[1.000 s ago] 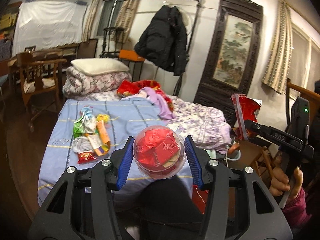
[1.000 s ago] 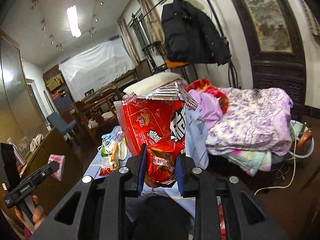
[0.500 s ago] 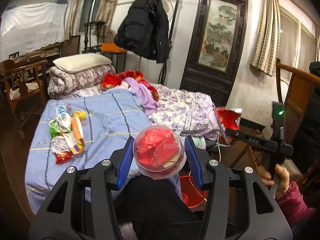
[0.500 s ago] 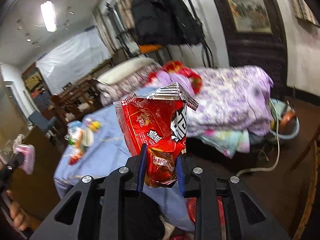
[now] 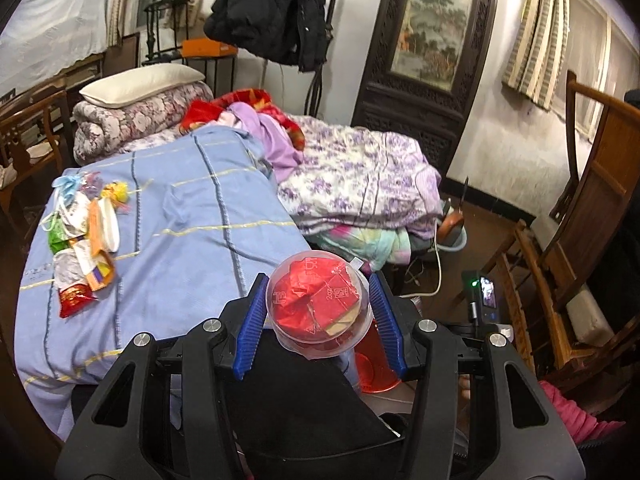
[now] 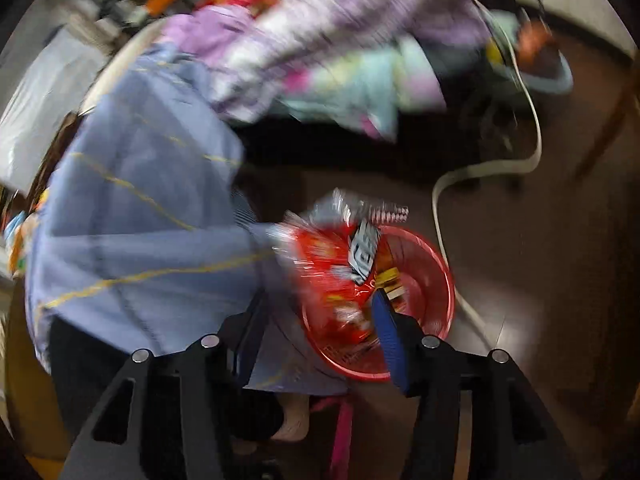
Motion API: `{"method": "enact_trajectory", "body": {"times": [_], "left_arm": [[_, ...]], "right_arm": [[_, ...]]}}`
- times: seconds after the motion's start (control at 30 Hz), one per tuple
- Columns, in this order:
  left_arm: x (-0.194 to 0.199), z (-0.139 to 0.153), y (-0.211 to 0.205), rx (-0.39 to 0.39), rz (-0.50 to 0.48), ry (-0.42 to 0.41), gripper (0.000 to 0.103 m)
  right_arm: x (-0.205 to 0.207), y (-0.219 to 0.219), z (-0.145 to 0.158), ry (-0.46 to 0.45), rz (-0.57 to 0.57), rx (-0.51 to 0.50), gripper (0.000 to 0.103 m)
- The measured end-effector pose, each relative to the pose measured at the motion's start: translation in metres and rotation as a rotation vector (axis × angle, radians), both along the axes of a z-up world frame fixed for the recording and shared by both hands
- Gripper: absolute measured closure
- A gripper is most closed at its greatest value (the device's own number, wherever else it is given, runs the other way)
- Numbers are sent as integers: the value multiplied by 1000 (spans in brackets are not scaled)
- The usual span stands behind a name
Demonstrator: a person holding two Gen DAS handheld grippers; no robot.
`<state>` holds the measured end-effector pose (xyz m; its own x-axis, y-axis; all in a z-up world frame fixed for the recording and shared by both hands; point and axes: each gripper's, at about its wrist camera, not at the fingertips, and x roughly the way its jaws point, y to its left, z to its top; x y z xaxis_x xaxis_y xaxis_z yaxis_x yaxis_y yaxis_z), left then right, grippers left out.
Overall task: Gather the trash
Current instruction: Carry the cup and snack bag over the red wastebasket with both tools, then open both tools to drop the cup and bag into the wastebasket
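Fingers first: right gripper [image 6: 320,320] is over the red bin [image 6: 436,280], jaws opening, w/ the red snack bag [image 6: 332,280] between them. Frame is blurred, so can't tell if the pads touch it; it looks loose, likely dropping. Bag's long axis runs away from the fingers, torn foil top at the far end, lying across the bin's near-left rim w/ its lower part over the bin interior. Some wrappers already sit inside.

Left gripper [image 5: 316,316] is partly open and clamped on a clear round tub [image 5: 316,304] stuffed w/ red paper, blue pads pressing its left and right sides. Tub looks to point away from the camera, its axis along the fingers.

Bin shows just below and right of the tub in the left view, so that hand is near but not yet above it; judged next move is right and down. Right hand is the nearer one.

Farther left on the blue bedsheet [image 5: 180,208], a pile of wrappers [image 5: 84,236] waits, well apart from both grippers.
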<state>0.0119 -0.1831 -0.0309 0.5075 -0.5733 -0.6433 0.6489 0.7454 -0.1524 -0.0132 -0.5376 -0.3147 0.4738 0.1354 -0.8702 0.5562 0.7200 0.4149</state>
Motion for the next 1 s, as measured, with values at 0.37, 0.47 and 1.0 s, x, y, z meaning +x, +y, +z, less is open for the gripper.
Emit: {"method": "enact_trajectory", "body": {"times": [0.37, 0.47, 1.0], "left_arm": [[-3, -33, -91, 123, -157, 41, 52], [-3, -53, -126, 168, -222, 73, 52], [-4, -94, -197, 276, -274, 121, 20]], "right_arm": [[-37, -18, 101, -262, -42, -138, 40], [-49, -24, 117, -292, -61, -190, 35], [-76, -54, 104, -309, -121, -123, 35]]}}
